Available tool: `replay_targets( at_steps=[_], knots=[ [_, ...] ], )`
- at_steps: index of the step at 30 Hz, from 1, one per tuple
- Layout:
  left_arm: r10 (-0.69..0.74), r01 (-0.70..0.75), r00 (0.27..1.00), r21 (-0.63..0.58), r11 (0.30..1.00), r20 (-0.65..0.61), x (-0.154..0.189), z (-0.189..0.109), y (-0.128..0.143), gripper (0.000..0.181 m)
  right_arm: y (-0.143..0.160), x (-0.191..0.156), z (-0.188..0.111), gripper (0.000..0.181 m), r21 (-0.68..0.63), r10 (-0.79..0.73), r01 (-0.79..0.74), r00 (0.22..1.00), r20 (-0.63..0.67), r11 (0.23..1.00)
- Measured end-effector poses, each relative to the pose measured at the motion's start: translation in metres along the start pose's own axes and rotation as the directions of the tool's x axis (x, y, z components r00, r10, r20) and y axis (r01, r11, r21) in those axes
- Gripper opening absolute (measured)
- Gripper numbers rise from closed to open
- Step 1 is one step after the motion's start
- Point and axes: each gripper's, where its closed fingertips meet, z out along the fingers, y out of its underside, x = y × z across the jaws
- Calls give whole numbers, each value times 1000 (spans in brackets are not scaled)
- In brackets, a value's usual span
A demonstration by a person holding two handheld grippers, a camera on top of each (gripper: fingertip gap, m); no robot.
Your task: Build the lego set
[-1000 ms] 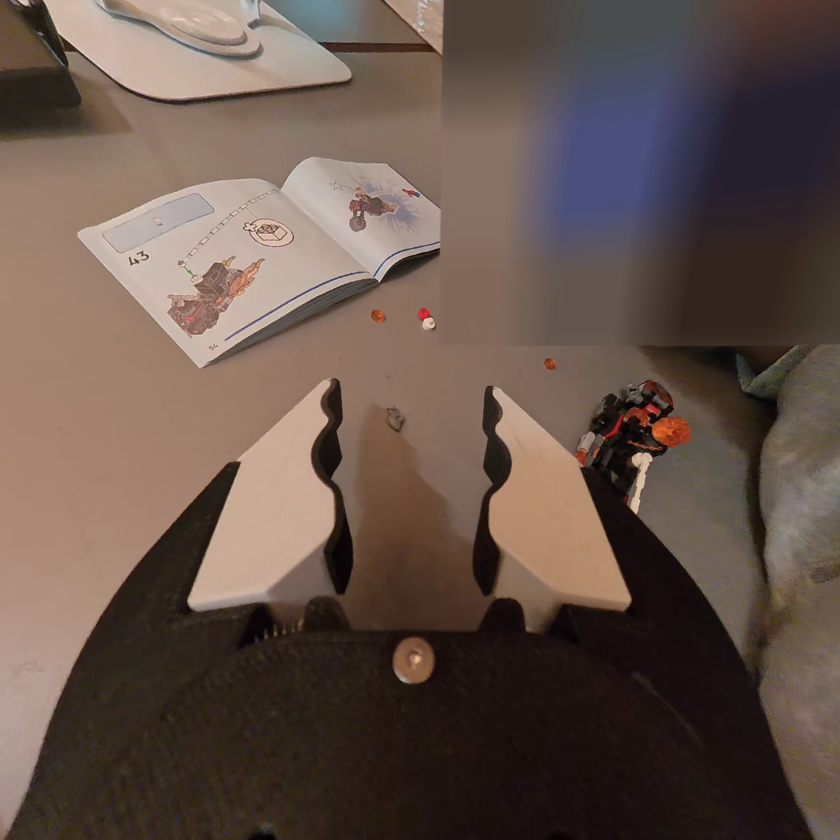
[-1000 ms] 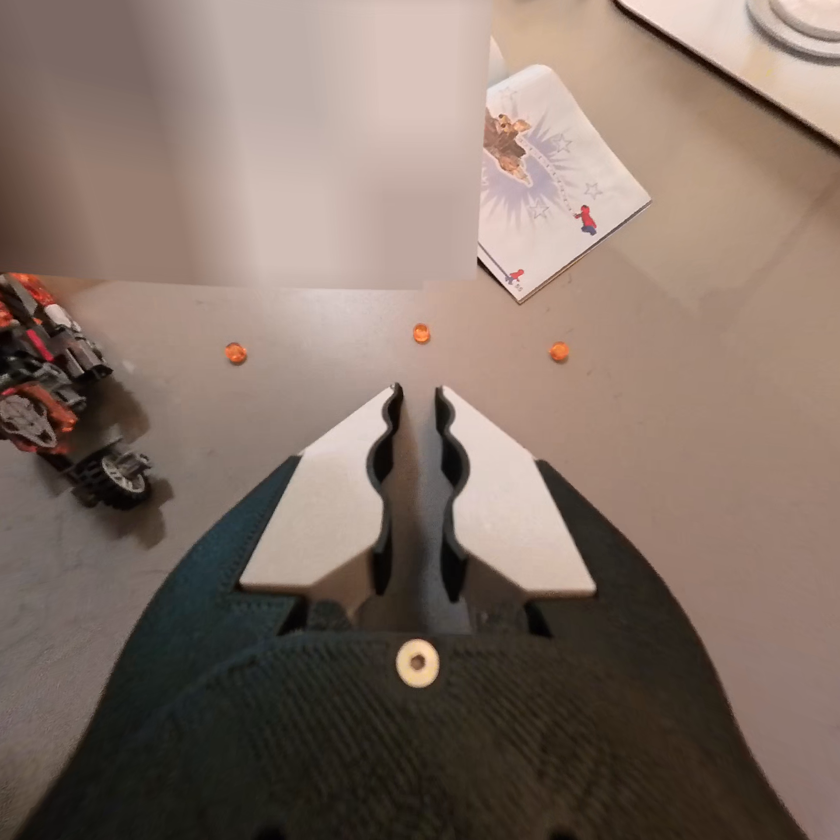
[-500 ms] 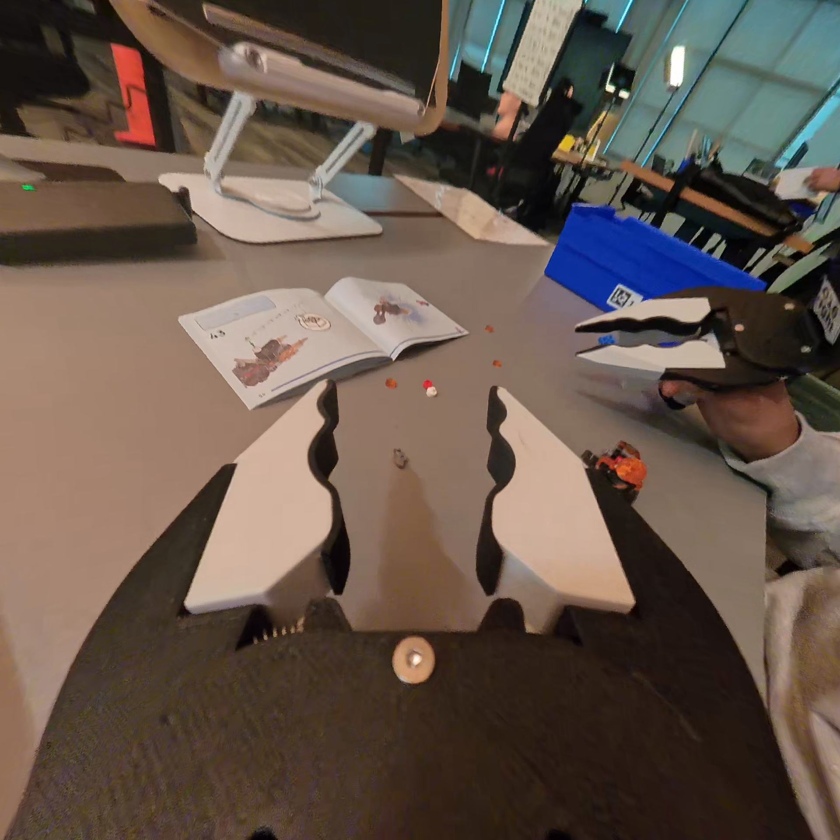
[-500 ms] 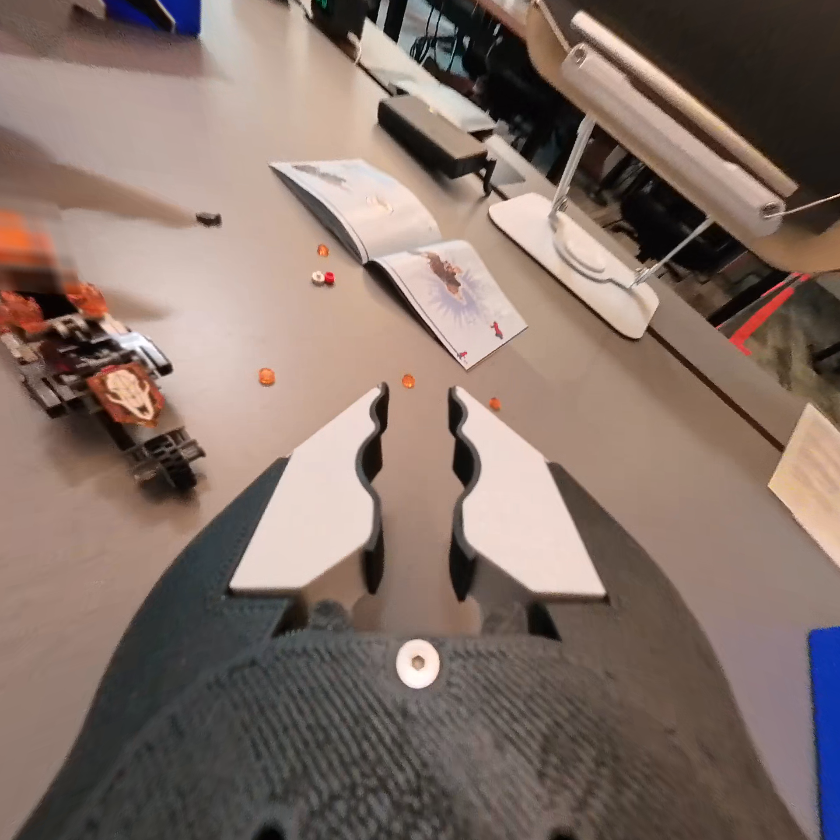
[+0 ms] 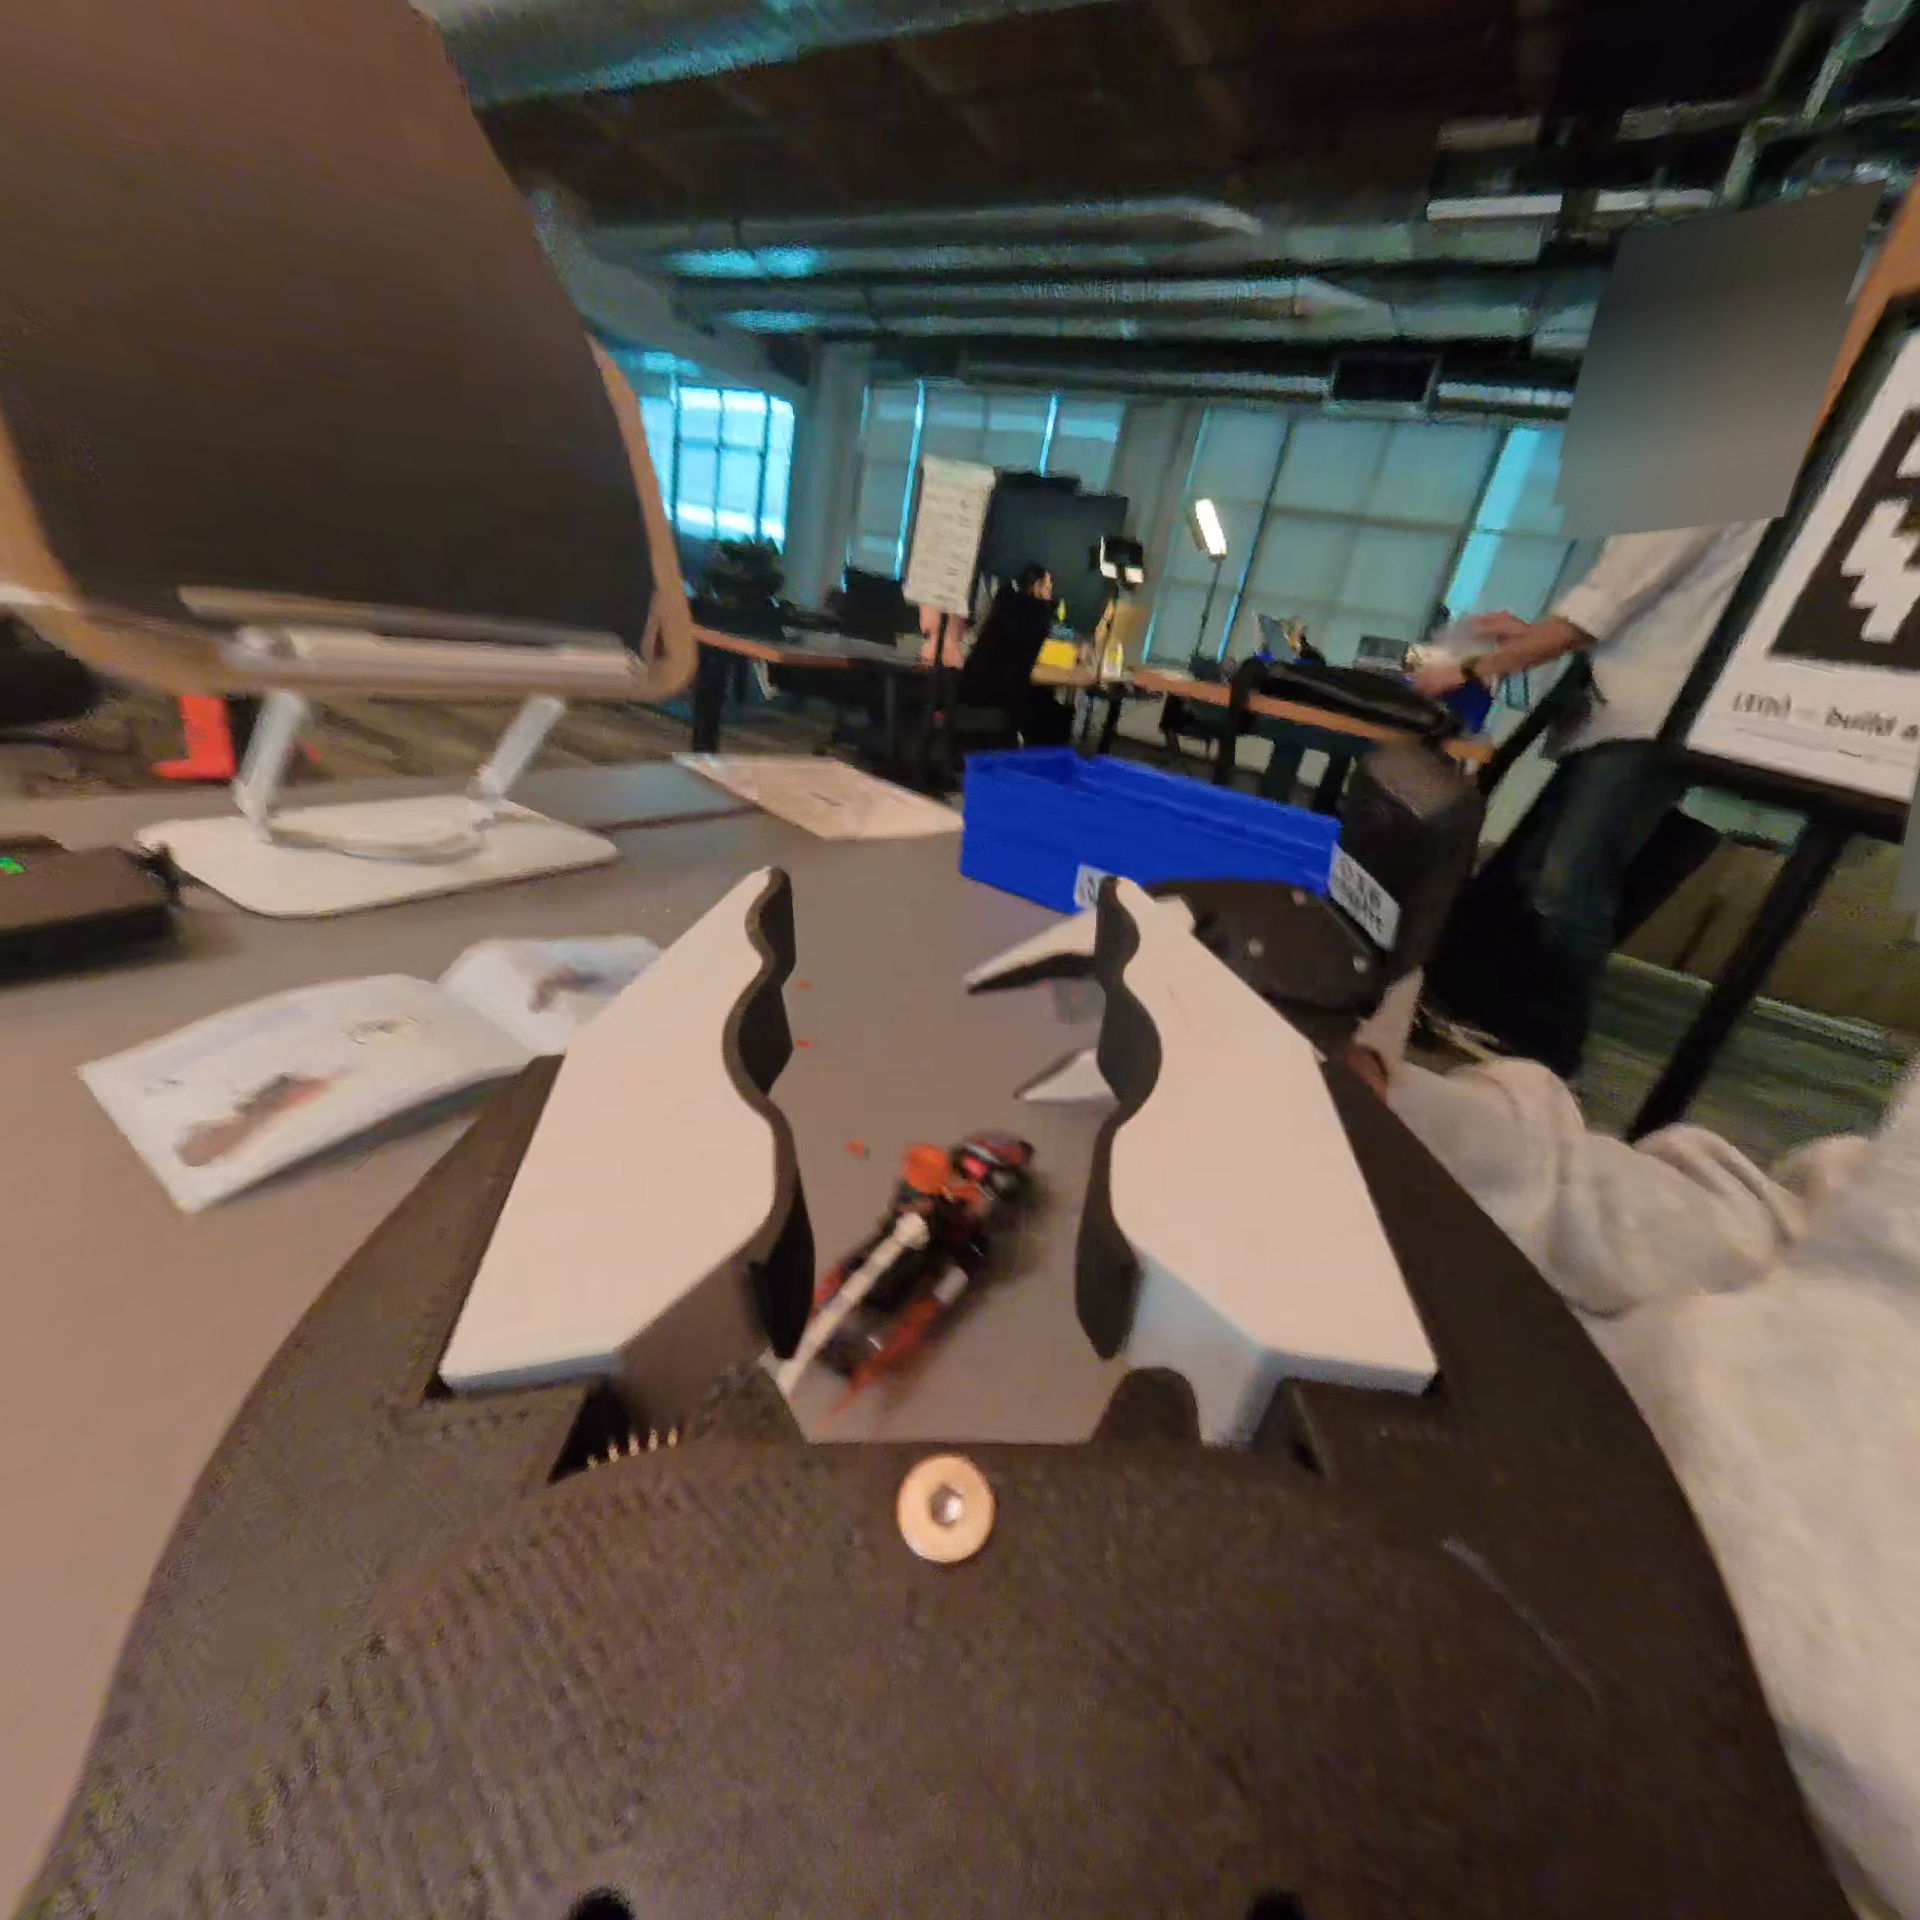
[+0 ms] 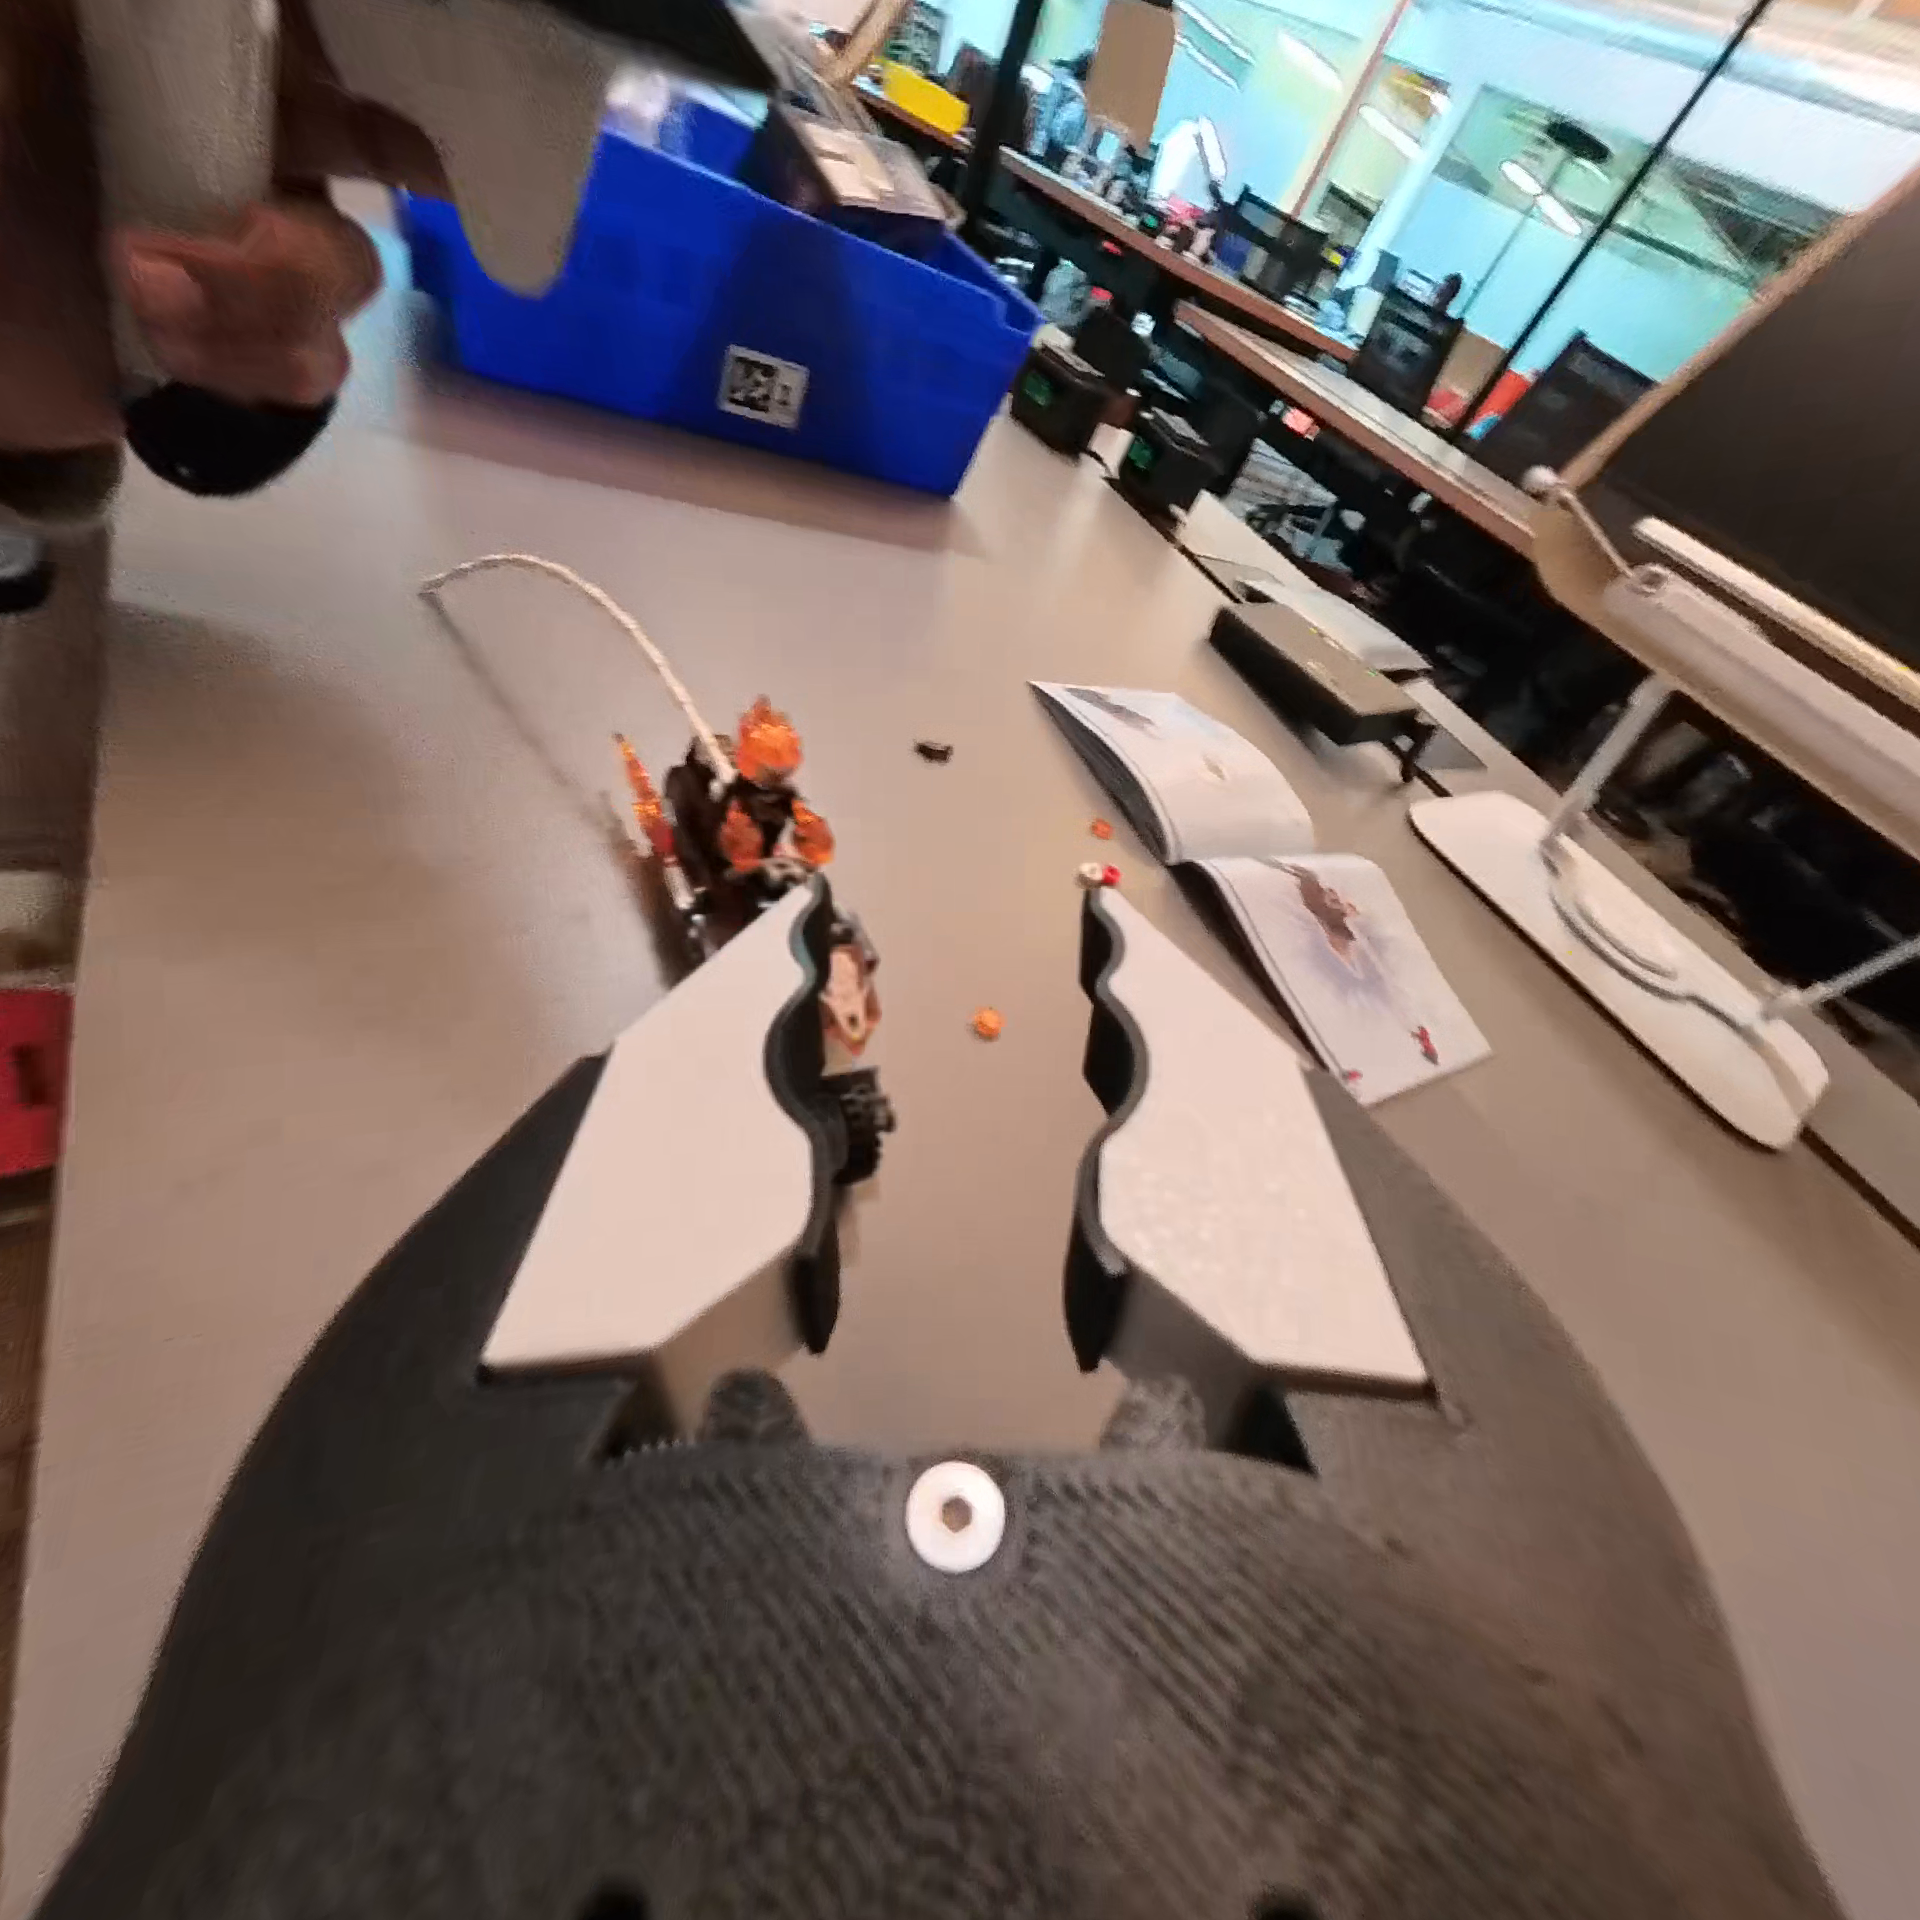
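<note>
Dim, motion-blurred, wide-angle edge distortion

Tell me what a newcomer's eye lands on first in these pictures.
First comes the orange-and-black lego motorbike with its flame-headed rider, standing on the grey table just beyond the open right gripper; the open left gripper frames it too. Next, the bright blue bin at the table's far side and the open instruction booklet to the right, with small orange studs scattered between.
</note>
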Motion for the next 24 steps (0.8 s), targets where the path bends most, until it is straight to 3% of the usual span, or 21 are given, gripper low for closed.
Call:
replay_targets(
  at_steps=[3,7,11,13,17,19,24],
  knots=[
    [-67,70,998,-184,981,22,15,10,56,53,-3,-12,2,49,11,-24,23,998,58,1000],
    [-209,209,977,-427,880,48,34,13,118,49,-2,-19,3,48,2,-18,18,993,121,1000],
    [-257,242,966,-465,851,33,52,25,132,51,6,-28,8,50,-66,26,-12,975,219,998],
    [-254,242,966,-498,833,45,53,29,141,56,15,-36,13,60,-142,90,-48,949,303,989],
    [-196,216,976,-531,820,94,48,32,151,59,34,-56,19,66,-337,275,-116,837,474,934],
    [-169,202,979,-543,815,111,46,32,154,60,40,-60,20,62,-388,308,-114,817,487,915],
    [-146,165,986,-525,835,77,51,34,151,58,41,-57,22,49,-361,224,-56,868,443,931]
  ],
)
